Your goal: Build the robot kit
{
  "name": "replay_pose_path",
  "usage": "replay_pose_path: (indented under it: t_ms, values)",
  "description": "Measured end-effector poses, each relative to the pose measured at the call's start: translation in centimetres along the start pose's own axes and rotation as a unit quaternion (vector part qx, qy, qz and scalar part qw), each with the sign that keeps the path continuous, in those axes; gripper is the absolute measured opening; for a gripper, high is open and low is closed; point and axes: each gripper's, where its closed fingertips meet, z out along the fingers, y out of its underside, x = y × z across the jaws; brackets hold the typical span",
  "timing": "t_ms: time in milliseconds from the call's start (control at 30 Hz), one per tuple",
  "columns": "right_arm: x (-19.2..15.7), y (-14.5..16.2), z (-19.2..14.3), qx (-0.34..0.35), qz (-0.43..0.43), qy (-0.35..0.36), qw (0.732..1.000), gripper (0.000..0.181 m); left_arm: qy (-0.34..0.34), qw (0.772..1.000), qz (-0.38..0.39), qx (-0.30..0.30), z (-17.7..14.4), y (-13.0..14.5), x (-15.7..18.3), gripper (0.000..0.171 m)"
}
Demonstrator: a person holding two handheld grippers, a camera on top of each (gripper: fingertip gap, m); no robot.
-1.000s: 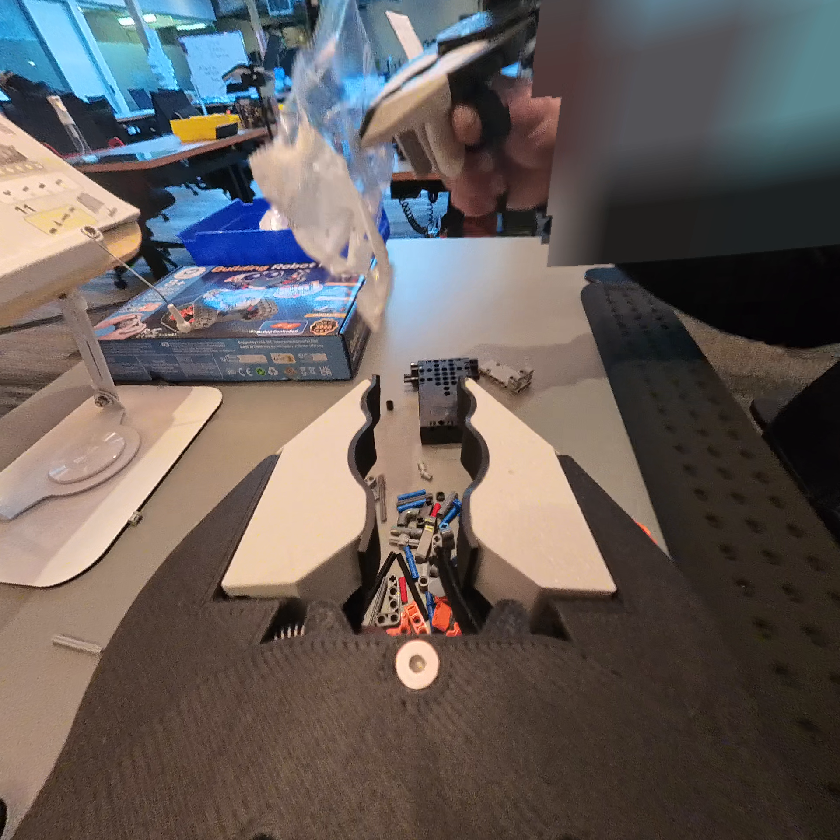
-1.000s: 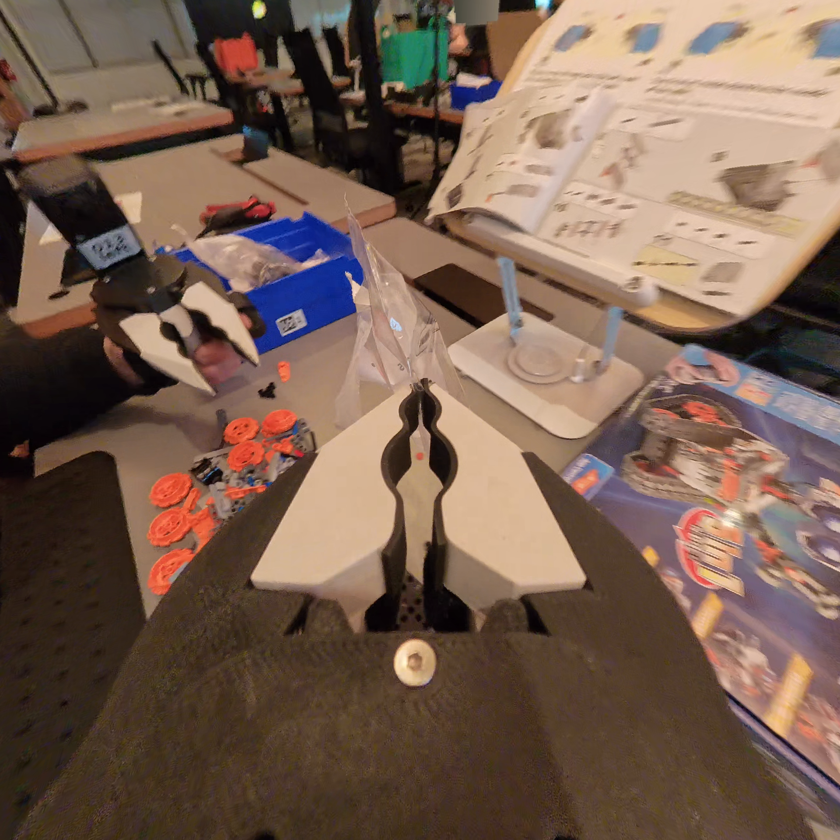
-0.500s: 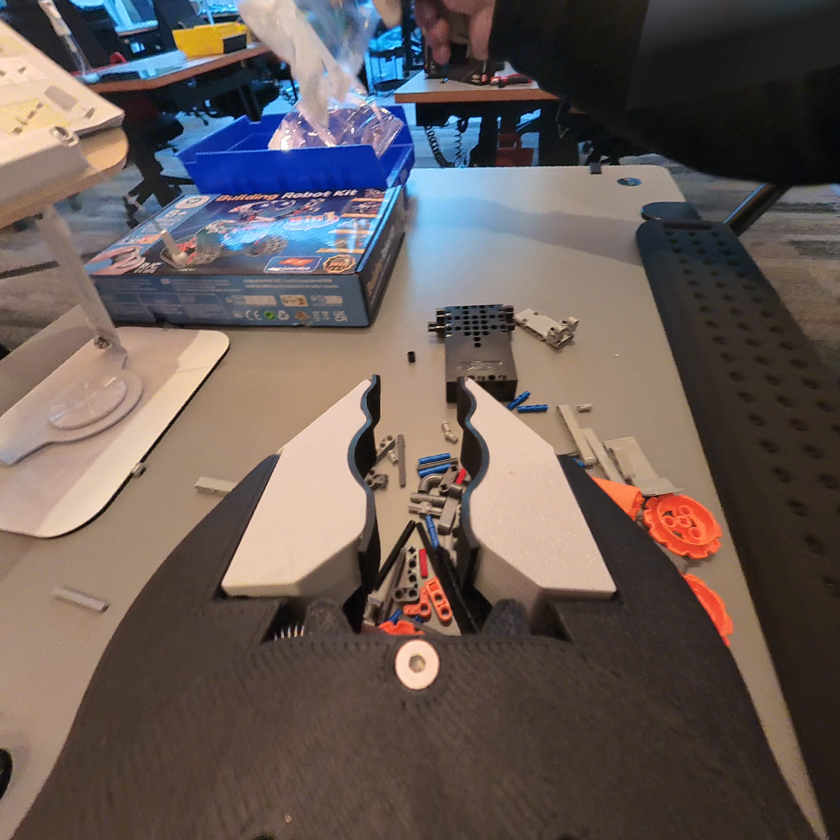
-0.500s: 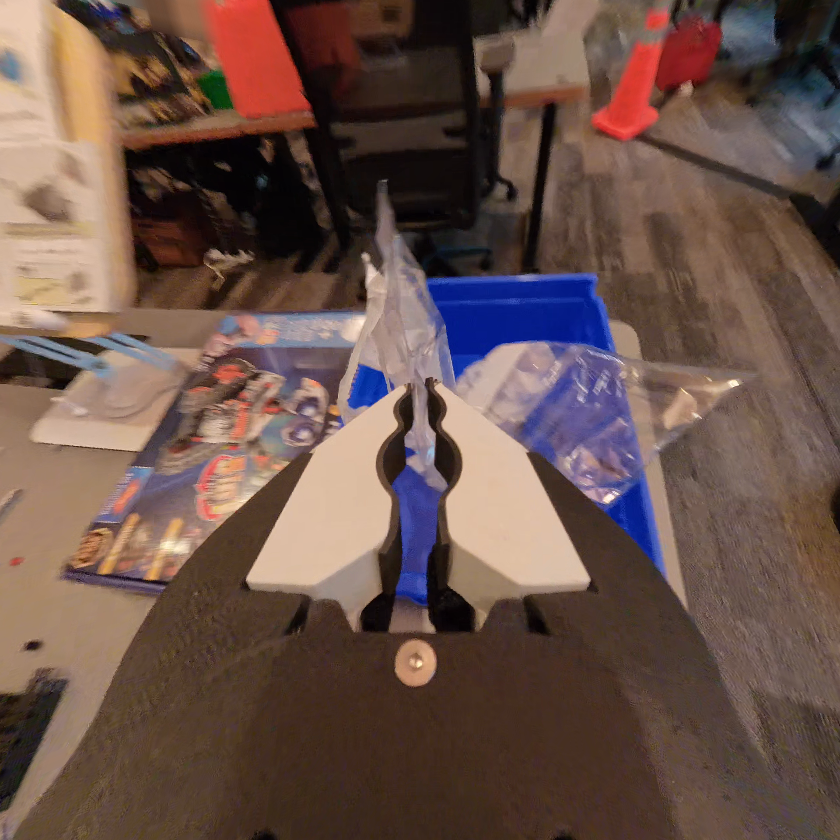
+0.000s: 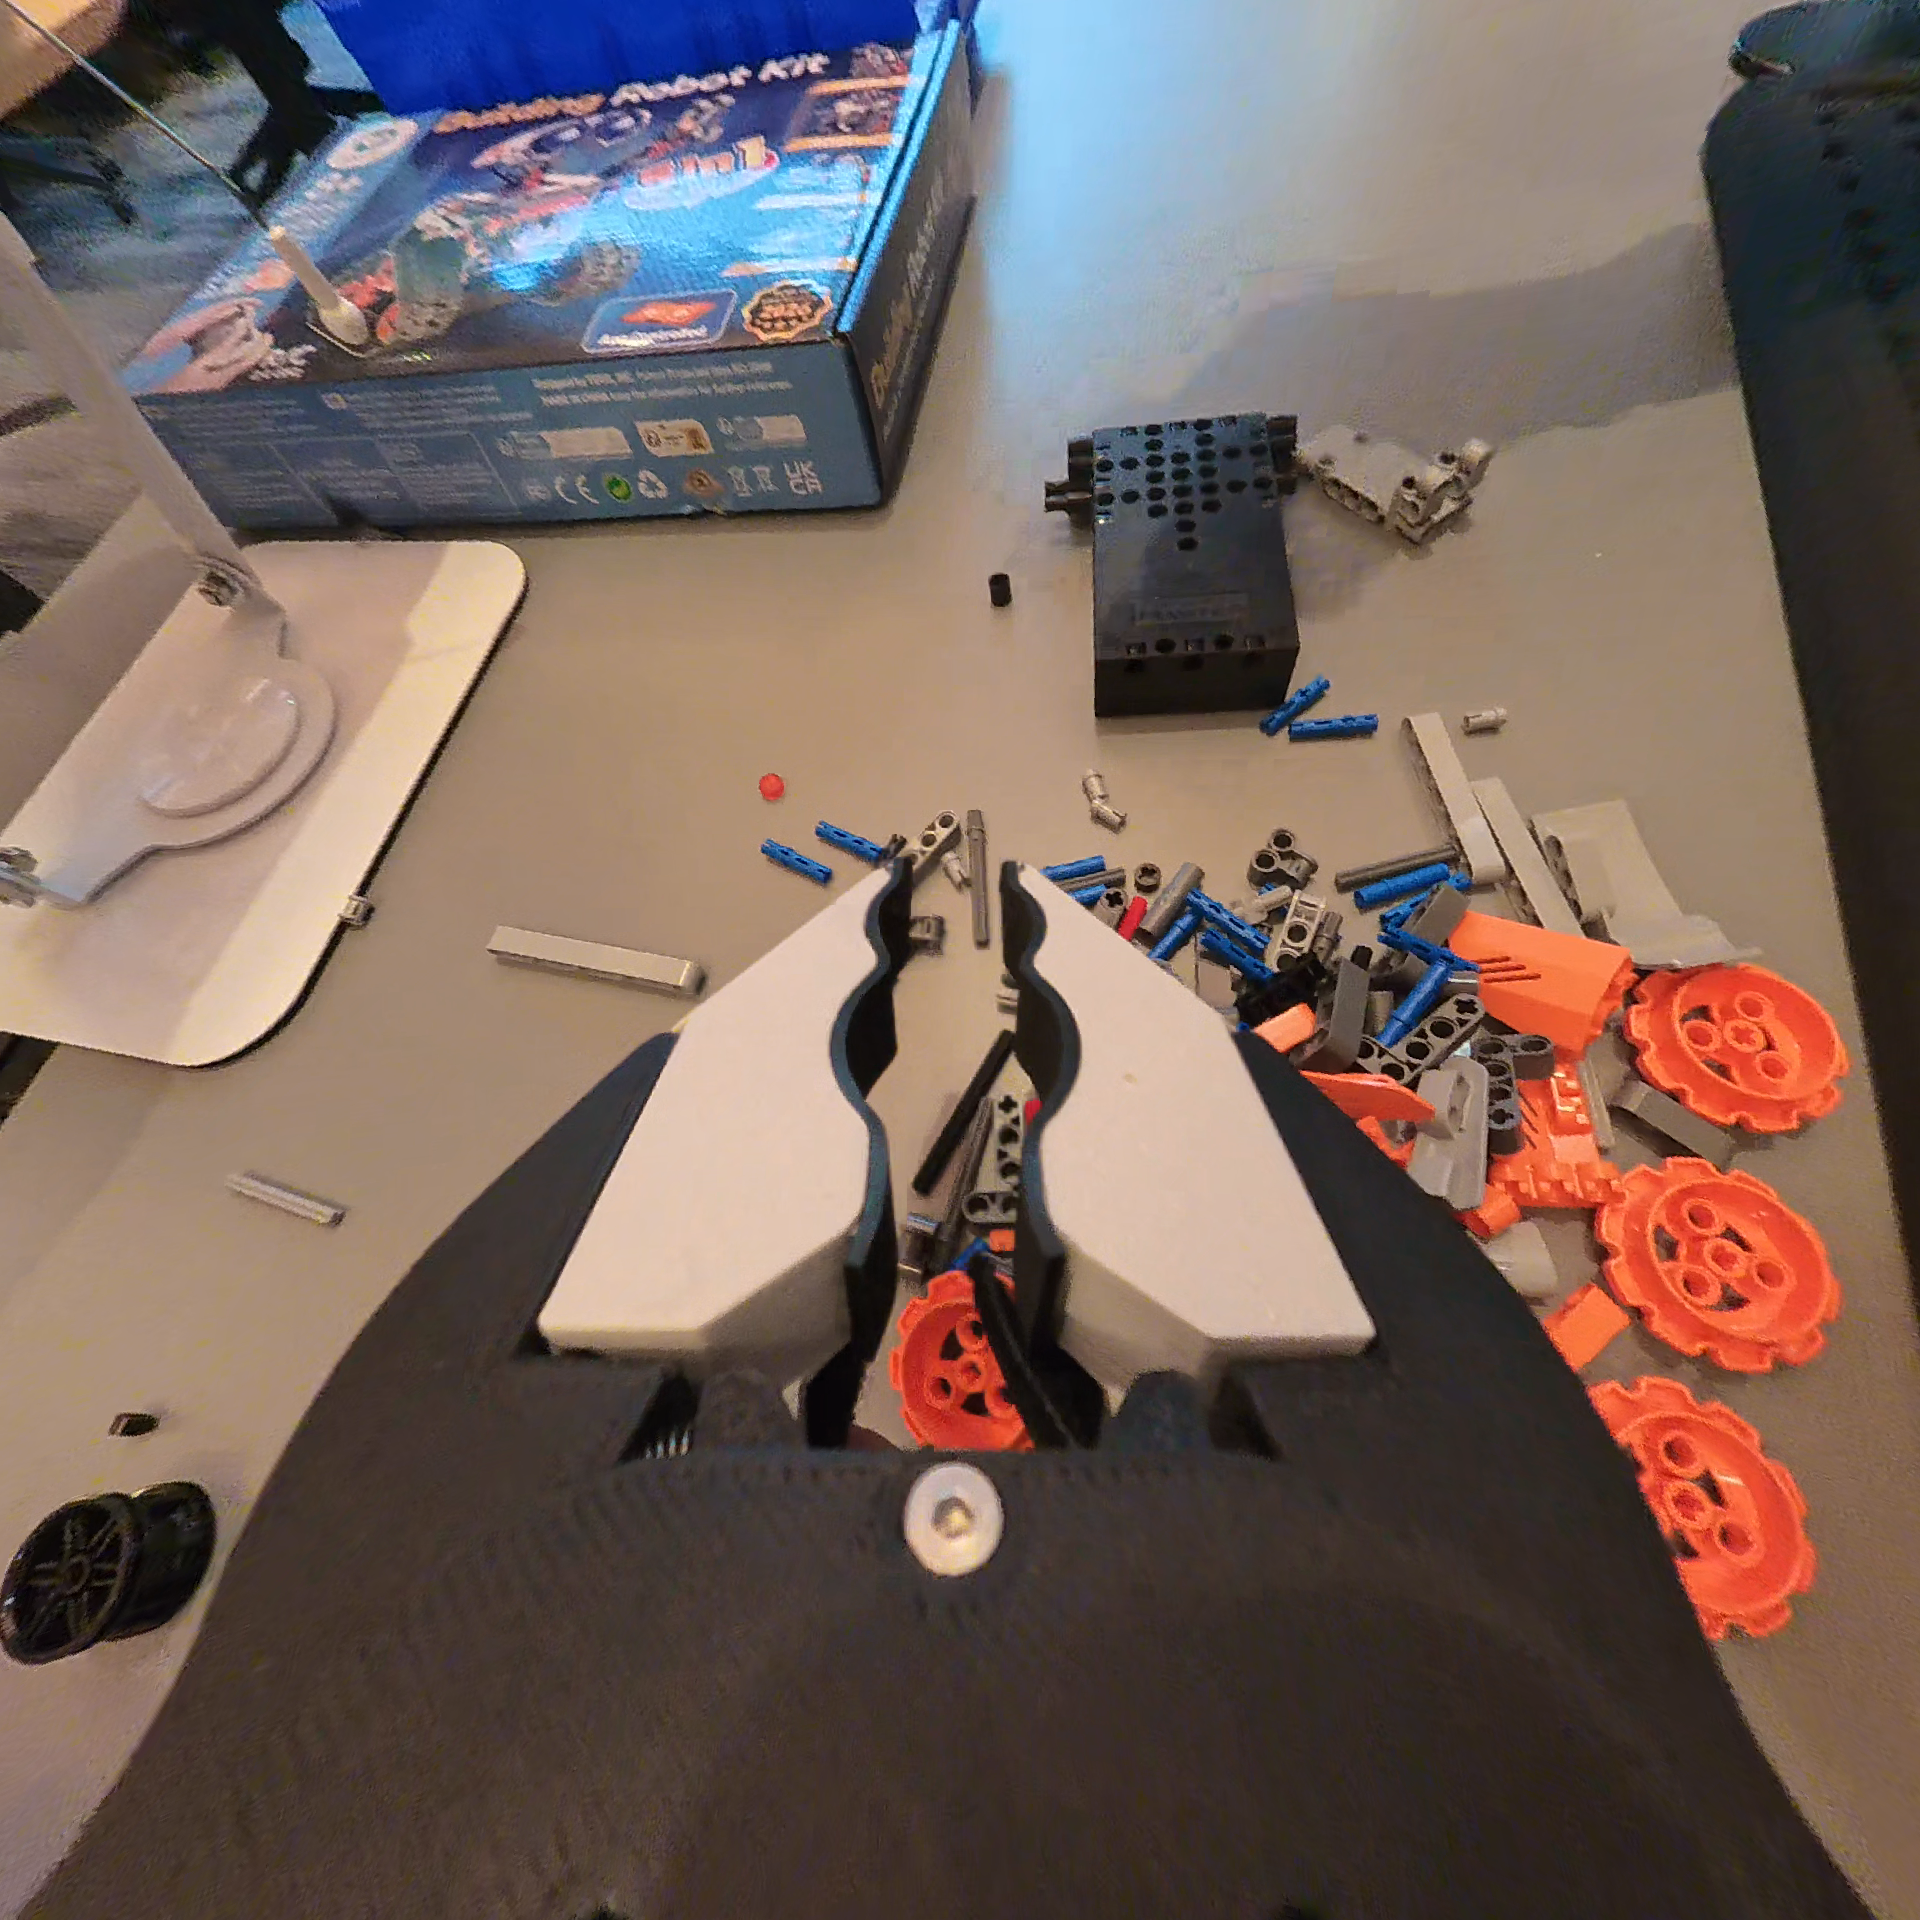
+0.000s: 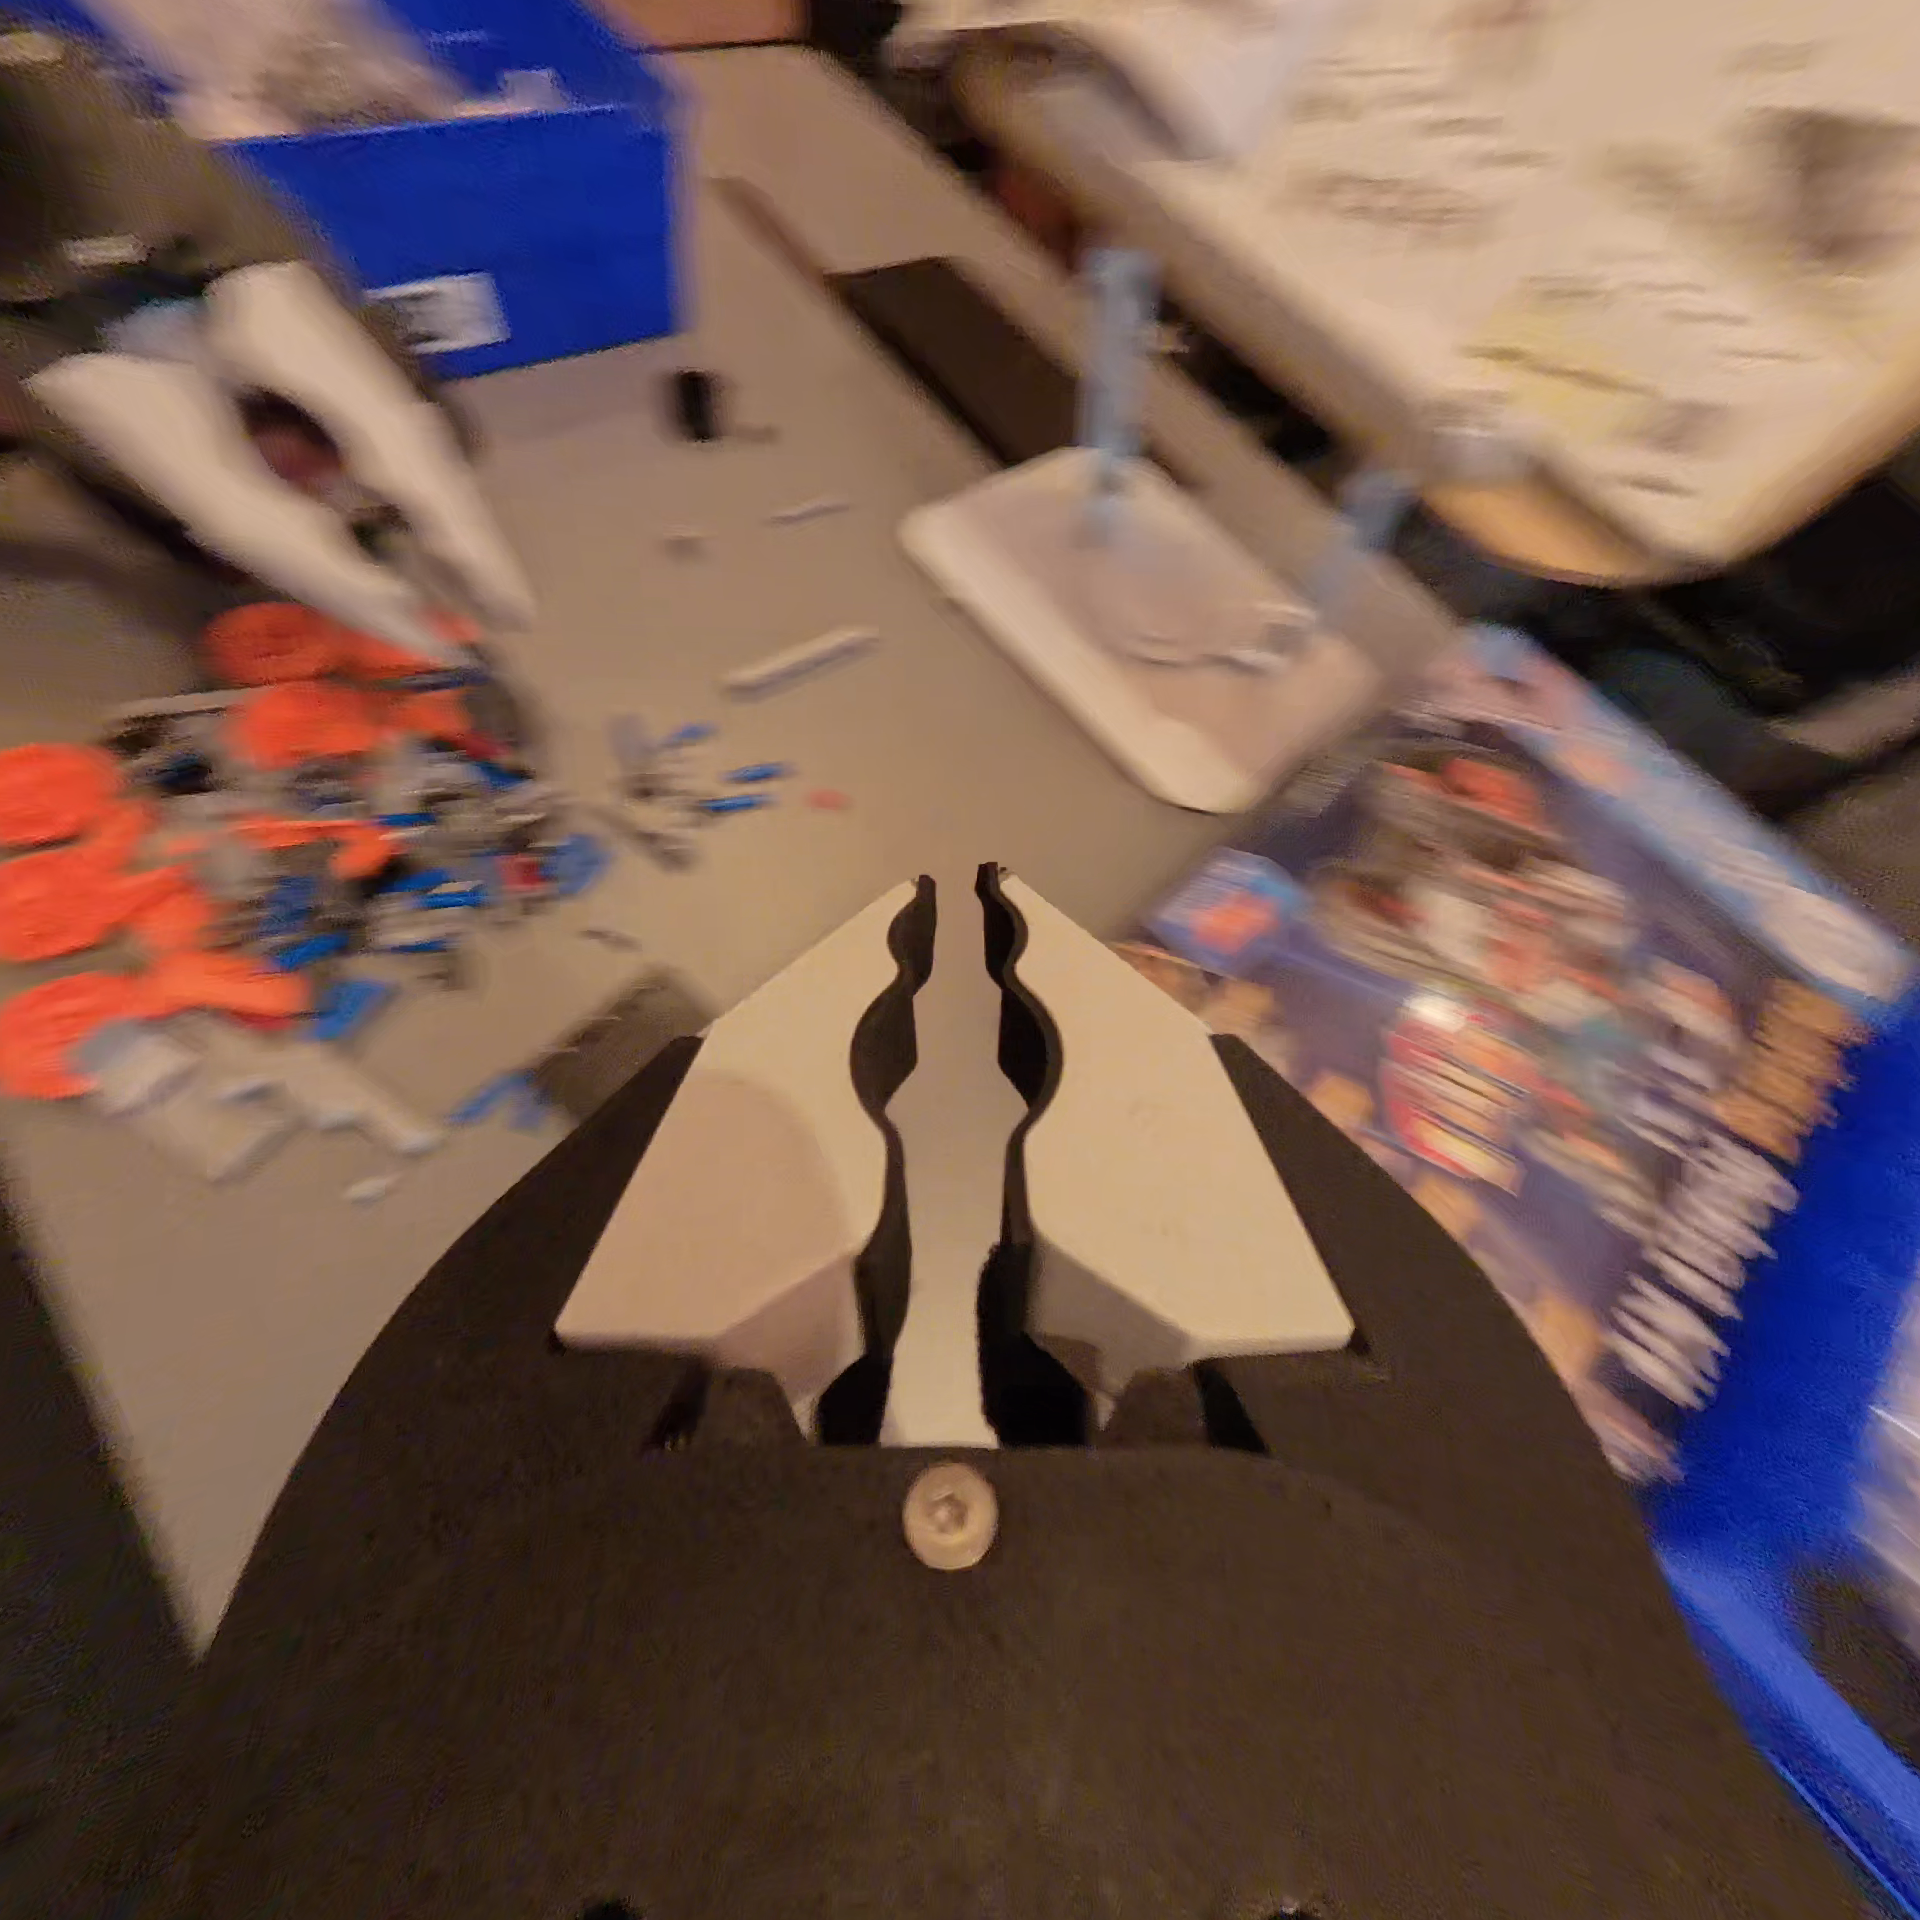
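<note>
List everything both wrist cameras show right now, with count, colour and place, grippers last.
Toothed wheels: at least five, orange, right of the loose pile.
Small loose parts: many, blue, grey, black, orange, heaped mid-table.
Perforated block: one, black, beyond the pile.
Grey connector piece: one, right of the block.
Flat bars: two, grey, left of the pile.
Tyres: two, black, lower left edge.
Kit box: one, blue, far left.
Stand base: one, white, left.
Bin: one, blue, far side, blurred.
Booklet: one, pale, on the stand, blurred.
Left gripper: open, empty, over the pile.
Right gripper: open, empty.
</note>
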Motion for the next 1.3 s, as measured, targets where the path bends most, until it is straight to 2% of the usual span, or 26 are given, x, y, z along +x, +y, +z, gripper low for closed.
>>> replay_pose_path:
  t_ms: [67,167,267,333,433,600,733,933,1133,1300]
  values:
    - [-7.1,0.5,2.9,-0.013,-0.017,-0.086,0.996,0.006,-0.001,1.000,0.005,-0.001,0.0,0.0,0.1,0.015]
    - [-14.7,1.9,6.3,-0.028,-0.030,-0.161,0.986,0.000,0.005,1.000,0.001,-0.003,0.1,0.3,0.3,0.016]
    - [-17.3,5.1,9.1,-0.094,-0.036,-0.151,0.983,0.002,0.003,1.000,0.002,-0.008,0.2,0.6,0.0,0.017]
    - [-18.8,5.8,9.9,-0.106,-0.013,-0.171,0.980,0.006,0.001,1.000,0.004,-0.008,0.2,0.7,0.0,0.018]
    - [-18.6,6.9,10.7,-0.132,-0.008,-0.154,0.979,0.013,0.002,1.000,0.005,-0.007,0.2,0.7,0.0,0.018]
    - [-19.2,8.2,11.3,-0.160,0.000,-0.164,0.973,0.007,0.007,1.000,0.007,-0.006,0.4,0.7,0.3,0.018]
    - [-18.7,8.1,11.3,-0.154,-0.010,-0.150,0.977,0.005,0.011,1.000,0.007,-0.005,0.5,0.7,0.5,0.019]
    - [-17.0,6.3,10.2,-0.126,-0.016,-0.129,0.984,0.006,0.020,1.000,0.011,0.001,0.5,0.3,1.1,0.019]
    - [-15.7,2.5,8.8,-0.057,-0.018,-0.115,0.992,0.005,0.028,0.998,0.044,0.017,0.6,-0.7,2.5,0.017]
    - [-16.3,-0.3,8.0,0.006,0.036,-0.175,0.984,0.005,0.016,0.992,0.117,0.044,0.5,-2.0,4.1,0.014]
